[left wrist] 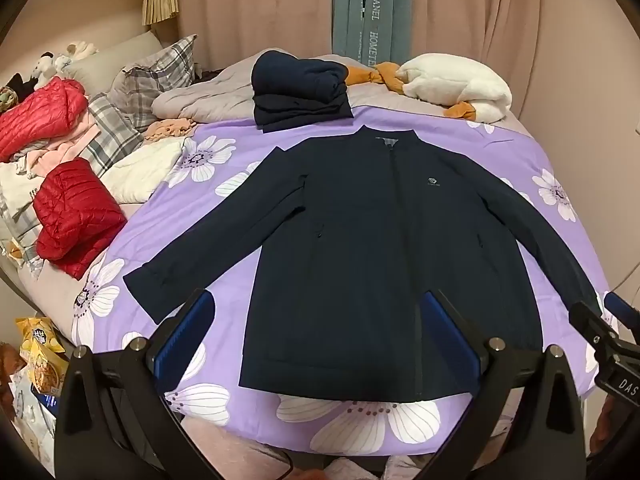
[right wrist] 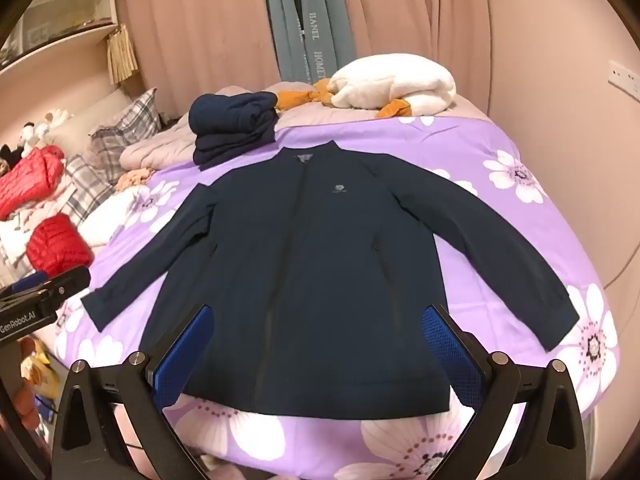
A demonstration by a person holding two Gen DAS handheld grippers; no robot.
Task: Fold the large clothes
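One navy jacket (left wrist: 380, 264) is lying flat, face up, sleeves spread, on the purple floral bed cover (left wrist: 460, 140). Left claw (left wrist: 316, 344) and right claw (right wrist: 316, 356) are hovering spread, empty, above the hem. Advice: each sleeve cuff probably wants pinching first, then drawing inward.

My left gripper's fingers (left wrist: 452, 336) covered part of the jacket (left wrist: 360, 240) hem. The chest logo (left wrist: 433, 182) was too small to read. The snack bags (left wrist: 40, 356) were cropped.
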